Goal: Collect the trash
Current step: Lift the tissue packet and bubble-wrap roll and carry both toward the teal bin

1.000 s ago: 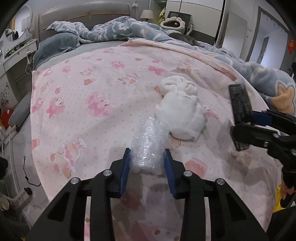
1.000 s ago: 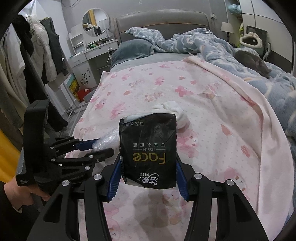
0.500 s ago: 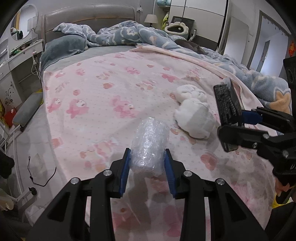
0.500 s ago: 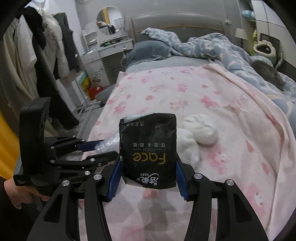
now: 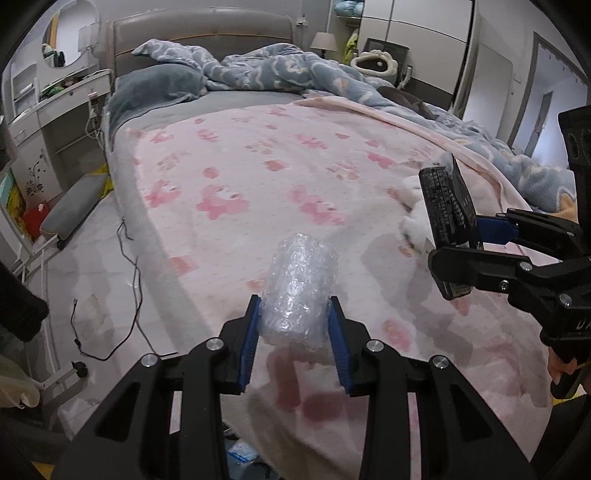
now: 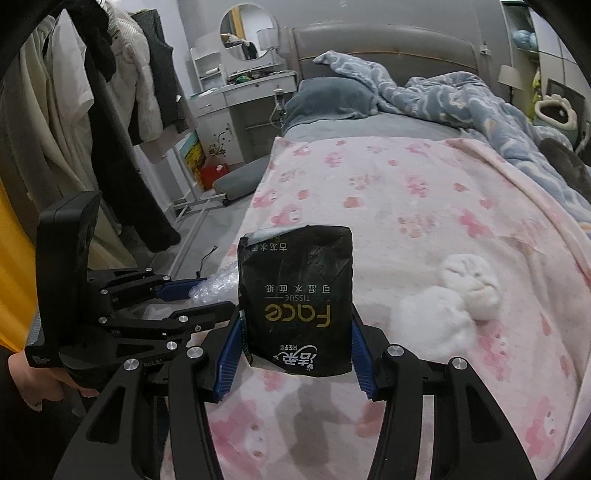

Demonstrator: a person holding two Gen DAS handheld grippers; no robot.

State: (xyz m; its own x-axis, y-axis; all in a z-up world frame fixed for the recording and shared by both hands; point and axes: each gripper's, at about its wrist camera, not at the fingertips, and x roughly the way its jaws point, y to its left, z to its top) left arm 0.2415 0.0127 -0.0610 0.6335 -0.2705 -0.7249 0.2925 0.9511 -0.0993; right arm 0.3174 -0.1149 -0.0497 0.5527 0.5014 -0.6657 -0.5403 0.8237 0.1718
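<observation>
Grey floor runs along the left side of the bed, and on it we see a thin black cable [image 5: 129, 266] trailing beside the pink blanket [image 5: 280, 177]. Further back on that side stand a white dressing table [image 6: 236, 99] with a round mirror [image 6: 248, 31], and coats on a clothes rack [image 6: 92, 92].

Moving right, our left gripper [image 5: 293, 328] is pinching a crumpled wad of clear bubble wrap [image 5: 299, 288] between its blue pads, lifted above the near edge of the blanket. In the right wrist view we see the same gripper [image 6: 199, 295] from the side, with the wrap [image 6: 218, 284] poking out past its fingers and a hand [image 6: 33, 376] on its grip.

Just beside it, our right gripper [image 6: 295, 354] clamps a black tissue packet [image 6: 295, 302] upright by its lower sides, gold lettering facing the camera upside down, held over the blanket. In the left wrist view that packet [image 5: 447, 206] shows edge-on.

To the right of the packet, a white fluffy bundle [image 6: 454, 306] lies on the blanket. Beyond it a blue patterned quilt [image 6: 461, 99] is heaped toward the grey headboard [image 6: 369, 46].
</observation>
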